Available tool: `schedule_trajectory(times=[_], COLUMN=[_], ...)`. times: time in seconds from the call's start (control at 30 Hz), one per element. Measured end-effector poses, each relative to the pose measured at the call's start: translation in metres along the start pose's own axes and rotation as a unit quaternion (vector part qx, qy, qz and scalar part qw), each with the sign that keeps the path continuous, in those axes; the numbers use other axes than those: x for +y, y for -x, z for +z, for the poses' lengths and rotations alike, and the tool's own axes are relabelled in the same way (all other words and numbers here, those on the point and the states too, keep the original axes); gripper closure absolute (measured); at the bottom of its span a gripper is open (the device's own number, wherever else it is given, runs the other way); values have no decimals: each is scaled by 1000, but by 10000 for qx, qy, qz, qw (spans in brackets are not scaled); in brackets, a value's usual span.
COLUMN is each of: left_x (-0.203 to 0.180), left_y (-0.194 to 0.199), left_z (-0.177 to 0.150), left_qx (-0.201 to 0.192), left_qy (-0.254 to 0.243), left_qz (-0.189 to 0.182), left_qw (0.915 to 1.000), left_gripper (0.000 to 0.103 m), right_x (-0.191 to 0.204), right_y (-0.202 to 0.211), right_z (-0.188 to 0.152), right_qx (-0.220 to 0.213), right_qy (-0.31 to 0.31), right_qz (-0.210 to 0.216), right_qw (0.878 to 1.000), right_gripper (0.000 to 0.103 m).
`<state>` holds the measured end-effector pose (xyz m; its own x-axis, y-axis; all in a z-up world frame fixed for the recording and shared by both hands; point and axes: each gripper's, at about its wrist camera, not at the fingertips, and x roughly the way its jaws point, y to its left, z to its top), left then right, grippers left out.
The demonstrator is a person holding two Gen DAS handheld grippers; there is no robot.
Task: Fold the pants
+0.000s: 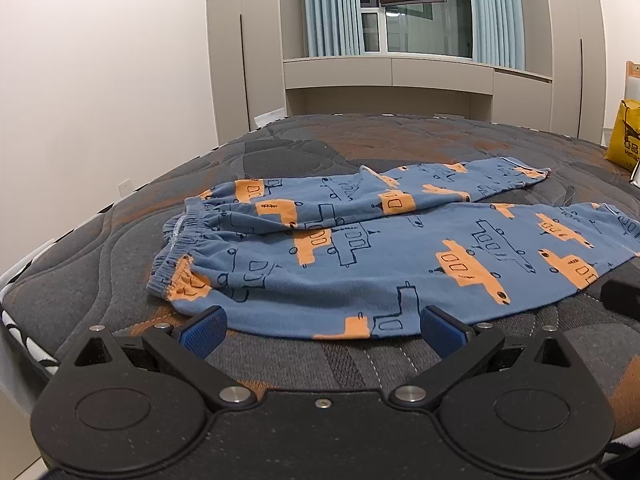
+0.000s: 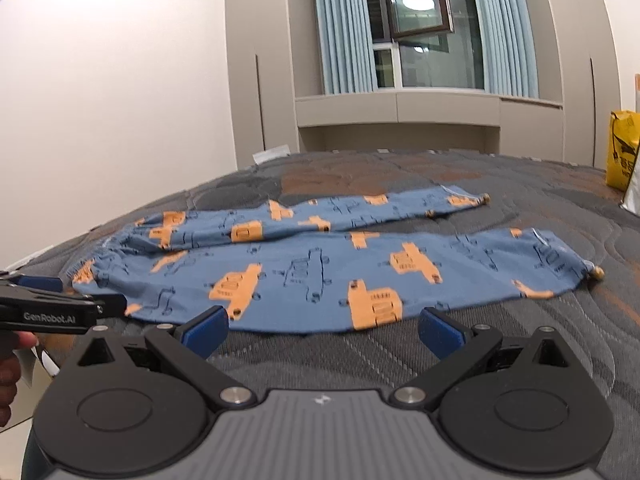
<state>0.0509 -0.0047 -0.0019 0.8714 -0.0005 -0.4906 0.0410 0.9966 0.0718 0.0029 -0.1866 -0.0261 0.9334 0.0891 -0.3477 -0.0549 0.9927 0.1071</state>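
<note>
1. Two grippers hover at the near edge of a quilted mattress point(image 1: 360, 136), both spread wide and holding nothing: the left gripper point(image 1: 322, 326) faces the hip end of the pants, the right gripper point(image 2: 323, 326) the shin of the near leg.
2. Just beyond the blue finger pads point(image 1: 202, 330) lies the task's garment, a pair of blue pants point(image 1: 360, 256) printed with orange vehicles, spread flat across the mattress; its near hem looks to sit between the open jaws in both views, though whether any pad touches the cloth cannot be told.
3. Waistband point(image 1: 180, 236) at the left, cuffs at the right; the two legs lie side by side with a narrow gap opening toward the cuffs, the far leg point(image 2: 320, 212) slightly rumpled near the seat.
4. No fold appears made yet, so the work seems at its opening step: pinching the near edge with both tools, then carrying the near leg over the far one, which calls for matched lift to keep the fabric from bunching.
5. Farther back, a yellow bag point(image 2: 622, 148) sits at the right edge of the bed, with cabinets, curtains and a dark window point(image 1: 408, 4) behind.
</note>
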Motion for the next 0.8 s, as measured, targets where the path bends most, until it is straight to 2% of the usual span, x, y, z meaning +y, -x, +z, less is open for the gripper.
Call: schedule_trajectory(times=[0.1, 0.2, 0.3, 0.4, 0.57, 0.67, 0.8], left_x=[2, 7, 18, 36, 72, 89, 107], left_y=[-9, -19, -35, -53, -94, -132, -179], left_z=[5, 13, 29, 52, 93, 115, 140], left_qx=[15, 35, 13, -36, -416, -441, -291], left_qy=[-50, -73, -138, -235, -567, -913, -1142], left_qz=[-10, -9, -18, 44, 517, 672, 417], left_qw=[10000, 10000, 9999, 9997, 9962, 9926, 9922], left_gripper=[0, 0, 0, 0, 0, 0, 0], right_x=[-3, -10, -22, -30, -43, -48, -51], right_y=[-3, -12, -26, -45, -99, -141, -210], right_z=[6, 15, 29, 48, 96, 123, 152], right_qx=[-163, -149, -112, -79, 352, 557, 787], right_qy=[67, 81, 110, 486, 1294, 1559, 2072], right_qz=[57, 173, 450, 709, 1278, 1493, 1735], right_qw=[9998, 9997, 9989, 9963, 9827, 9748, 9596], right_gripper=[0, 0, 0, 0, 0, 0, 0])
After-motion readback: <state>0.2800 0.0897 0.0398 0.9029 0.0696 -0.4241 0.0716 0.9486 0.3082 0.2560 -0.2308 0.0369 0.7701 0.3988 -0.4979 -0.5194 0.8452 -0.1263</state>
